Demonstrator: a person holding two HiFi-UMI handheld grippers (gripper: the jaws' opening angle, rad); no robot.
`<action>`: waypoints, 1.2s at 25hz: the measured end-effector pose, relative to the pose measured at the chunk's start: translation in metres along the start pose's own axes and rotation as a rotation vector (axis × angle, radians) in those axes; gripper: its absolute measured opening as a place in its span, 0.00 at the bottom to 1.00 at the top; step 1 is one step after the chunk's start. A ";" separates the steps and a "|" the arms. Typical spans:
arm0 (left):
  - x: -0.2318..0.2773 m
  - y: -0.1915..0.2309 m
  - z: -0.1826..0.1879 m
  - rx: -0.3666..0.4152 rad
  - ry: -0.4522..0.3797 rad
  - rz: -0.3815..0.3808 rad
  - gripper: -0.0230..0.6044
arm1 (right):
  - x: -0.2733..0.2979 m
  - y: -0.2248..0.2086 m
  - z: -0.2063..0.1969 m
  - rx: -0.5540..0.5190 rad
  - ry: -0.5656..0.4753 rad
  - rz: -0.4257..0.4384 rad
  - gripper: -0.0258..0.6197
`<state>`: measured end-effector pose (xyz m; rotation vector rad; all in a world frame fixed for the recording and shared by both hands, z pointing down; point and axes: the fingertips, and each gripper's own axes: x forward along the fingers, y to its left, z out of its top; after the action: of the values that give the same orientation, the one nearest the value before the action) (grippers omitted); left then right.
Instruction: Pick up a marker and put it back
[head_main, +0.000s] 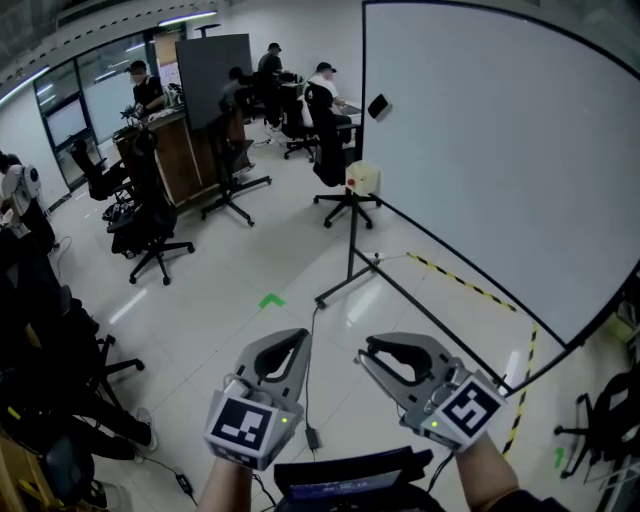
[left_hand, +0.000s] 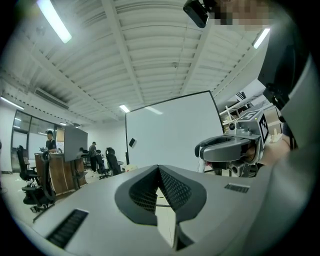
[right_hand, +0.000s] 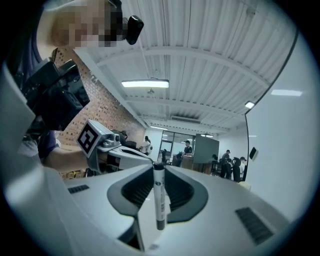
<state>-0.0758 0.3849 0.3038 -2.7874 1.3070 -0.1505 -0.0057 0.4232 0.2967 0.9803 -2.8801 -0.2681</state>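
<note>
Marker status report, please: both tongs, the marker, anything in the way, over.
Right tongs shut on marker, held crosswise between the jaws. Left tongs shut, empty. Whiteboard ahead to the right, no obstacle seen before it.

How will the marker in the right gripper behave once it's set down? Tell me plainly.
The marker is a slim, straight plastic stick, so it is probably stiff and light. Its round barrel would likely roll if laid on a flat surface. The right gripper pinches it across that smooth barrel, so it may pivot or slip if bumped.
</note>
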 end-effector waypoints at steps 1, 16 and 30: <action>-0.002 0.008 0.002 0.004 -0.008 -0.005 0.04 | 0.008 0.001 0.003 -0.005 -0.001 -0.008 0.18; 0.001 0.095 -0.001 -0.003 -0.050 -0.067 0.04 | 0.089 -0.009 0.006 0.009 0.020 -0.088 0.18; 0.089 0.126 -0.014 -0.021 0.043 0.015 0.04 | 0.105 -0.127 -0.034 0.078 0.000 -0.061 0.18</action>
<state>-0.1168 0.2363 0.3116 -2.8063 1.3469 -0.1975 -0.0082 0.2557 0.3081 1.0822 -2.8842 -0.1605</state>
